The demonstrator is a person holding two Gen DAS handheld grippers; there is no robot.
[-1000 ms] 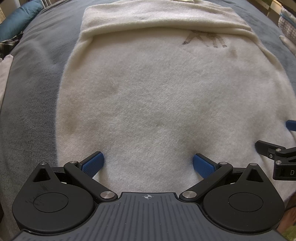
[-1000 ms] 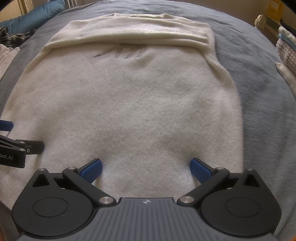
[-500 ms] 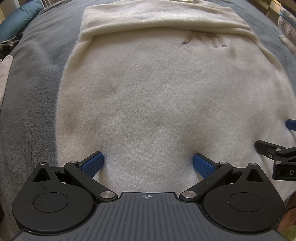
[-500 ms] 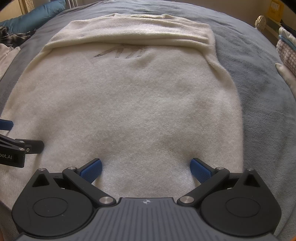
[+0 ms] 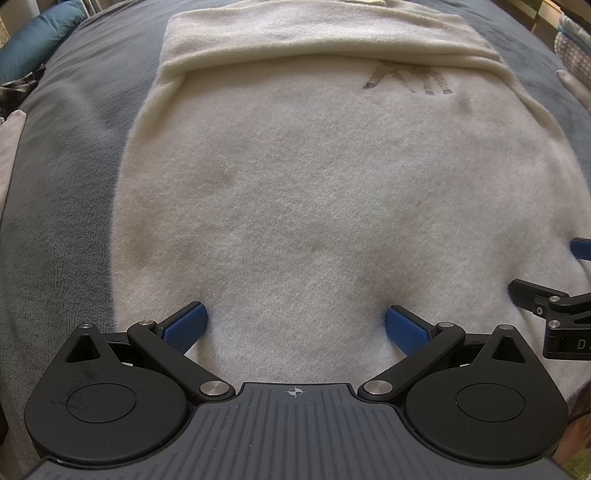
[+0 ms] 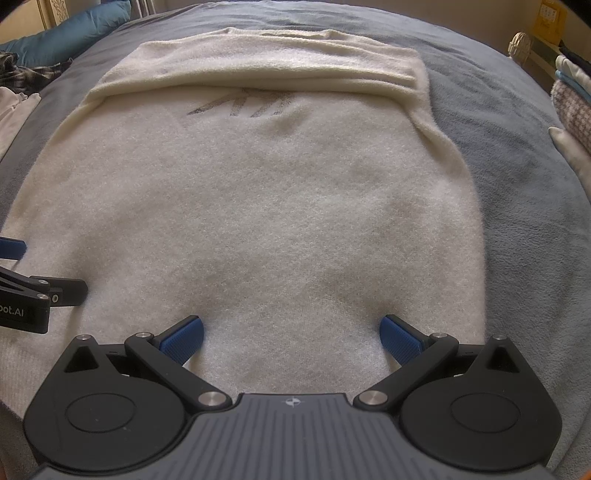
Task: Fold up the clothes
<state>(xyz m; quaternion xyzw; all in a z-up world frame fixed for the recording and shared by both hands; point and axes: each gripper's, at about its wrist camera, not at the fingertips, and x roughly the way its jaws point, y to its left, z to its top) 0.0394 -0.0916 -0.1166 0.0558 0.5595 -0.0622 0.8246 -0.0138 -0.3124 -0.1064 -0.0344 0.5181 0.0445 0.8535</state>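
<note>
A cream fleece garment [image 5: 314,184] [image 6: 258,206] lies flat on the grey-blue bed cover, with a dark grey mark near its far end and its sleeves folded across the top. My left gripper [image 5: 295,325] hovers open over the garment's near left part, blue pads wide apart with only fabric below. My right gripper [image 6: 291,332] is open too, over the near right part. Each gripper shows at the edge of the other's view: the right one [image 5: 554,302] and the left one [image 6: 33,295].
The grey-blue bed cover [image 5: 66,206] [image 6: 517,206] surrounds the garment. A teal pillow [image 6: 74,33] and plaid cloth [image 6: 22,70] lie at the far left. Stacked folded clothes [image 6: 572,99] sit at the far right edge.
</note>
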